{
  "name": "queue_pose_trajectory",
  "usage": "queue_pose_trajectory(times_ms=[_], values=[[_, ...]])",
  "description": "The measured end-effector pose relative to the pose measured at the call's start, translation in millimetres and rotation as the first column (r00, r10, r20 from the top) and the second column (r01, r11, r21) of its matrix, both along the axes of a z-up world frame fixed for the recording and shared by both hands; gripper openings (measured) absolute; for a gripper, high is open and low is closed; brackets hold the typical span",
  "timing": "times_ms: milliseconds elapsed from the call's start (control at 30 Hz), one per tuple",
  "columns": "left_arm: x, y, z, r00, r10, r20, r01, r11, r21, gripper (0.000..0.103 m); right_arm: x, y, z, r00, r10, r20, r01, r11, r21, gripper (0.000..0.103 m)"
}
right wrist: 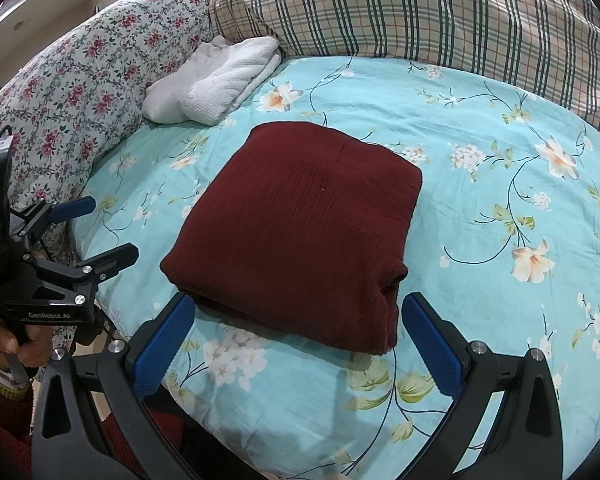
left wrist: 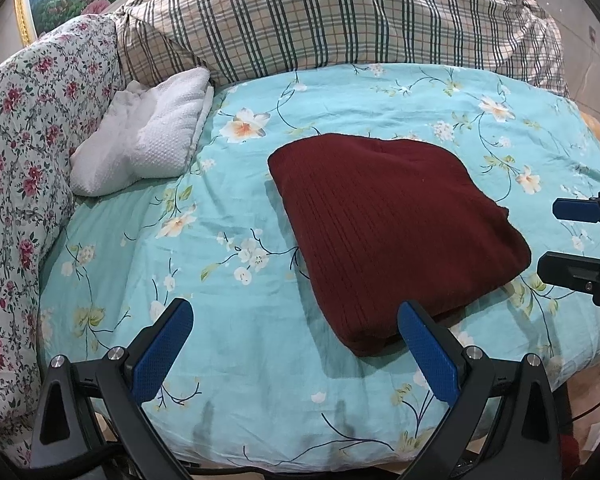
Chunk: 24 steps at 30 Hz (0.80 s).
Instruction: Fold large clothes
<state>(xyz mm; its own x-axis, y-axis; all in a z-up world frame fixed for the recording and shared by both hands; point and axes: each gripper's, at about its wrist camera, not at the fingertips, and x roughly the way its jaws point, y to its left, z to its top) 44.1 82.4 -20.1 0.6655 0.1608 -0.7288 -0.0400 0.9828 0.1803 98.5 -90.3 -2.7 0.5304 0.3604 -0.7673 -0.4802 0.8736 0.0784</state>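
Blue-padded fingers (left wrist: 428,344) of the left gripper (left wrist: 296,344) stand spread wide at the near edge of the bed, holding nothing, with the turquoise flowered sheet (left wrist: 228,312) showing between them. Its right-hand finger sits just at the near corner of the folded garment; whether it touches the cloth cannot be told. The right gripper (right wrist: 296,340) is likewise spread and empty, its two blue pads flanking the near edge of the same garment, close to it but not pinching it. In the left wrist view the right gripper appears again at the right border, fingers apart, just beside the garment's right corner. In the right wrist view the left gripper shows at the left border, also apart, with a hand (right wrist: 8,344) wrapped around its handle.

Dark red ribbed knit, the folded sweater (right wrist: 300,232) lies flat in a neat, roughly square stack near the middle of the bed, on top of the sheet. Past it, toward the far left, a white textured towel (right wrist: 220,84) rests bunched against a quilt with small red flowers (right wrist: 80,92) that runs along the left side. At the very back, a beige plaid duvet (right wrist: 440,12) is heaped across the head of the bed.
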Motion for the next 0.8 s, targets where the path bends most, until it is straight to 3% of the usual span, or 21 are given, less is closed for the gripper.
queue_pose_trajectory(times_ms=[200, 633, 800], values=[[1.1, -0.9, 2.3, 1.0, 0.014, 0.022, -0.014, 1.0, 0.023, 0.101, 1.3, -1.9, 0.0, 1.0, -0.003, 0.0, 0.003, 1.0, 0.0, 0.103], [12.5, 4.8, 3.5, 1.0, 0.027, 0.013, -0.027, 1.0, -0.009, 0.101, 14.0, -4.5, -3.5, 1.0, -0.01, -0.011, 0.01, 1.0, 0.01, 0.103], [19.4, 8.8, 1.2, 0.999, 0.035, 0.002, -0.034, 0.997, -0.074, 0.101, 24.3, -3.3, -11.5, 0.999, -0.017, -0.028, 0.018, 0.999, 0.027, 0.103]])
